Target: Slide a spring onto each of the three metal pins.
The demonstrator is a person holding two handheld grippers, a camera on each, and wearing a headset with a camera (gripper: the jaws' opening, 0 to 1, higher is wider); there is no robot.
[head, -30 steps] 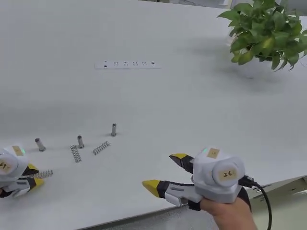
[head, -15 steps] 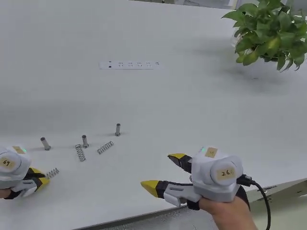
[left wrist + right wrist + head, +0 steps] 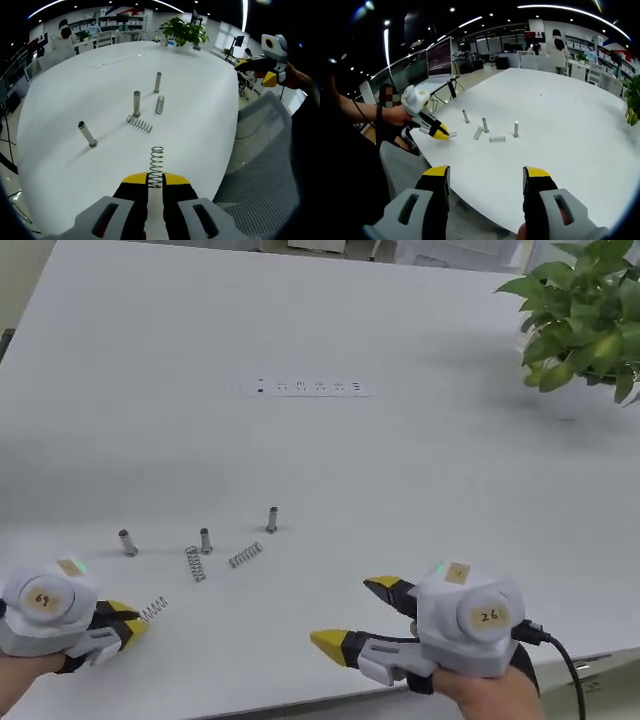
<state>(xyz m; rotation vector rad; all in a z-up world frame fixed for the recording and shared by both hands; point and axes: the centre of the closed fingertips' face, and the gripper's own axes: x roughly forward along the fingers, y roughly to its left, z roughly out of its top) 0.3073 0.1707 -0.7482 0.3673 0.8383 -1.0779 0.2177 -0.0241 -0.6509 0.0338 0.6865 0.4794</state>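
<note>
L tool [image 3: 155,178] grips spring [image 3: 156,161] end; R tool [image 3: 352,612] jaws apart.

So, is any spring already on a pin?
No, the three small silver metal pins stand bare; two coiled wire springs lie on the white table, a third spring in the left gripper's fingers.

— Any writing to read?
— A round sticker [image 3: 487,616] on the right gripper [image 3: 348,612] says "26", handwritten.
— And the left gripper [image 3: 133,618]?
— Its sticker [image 3: 45,598] looks like "69". The marks on the power strip [image 3: 305,388] are too small to read.
</note>
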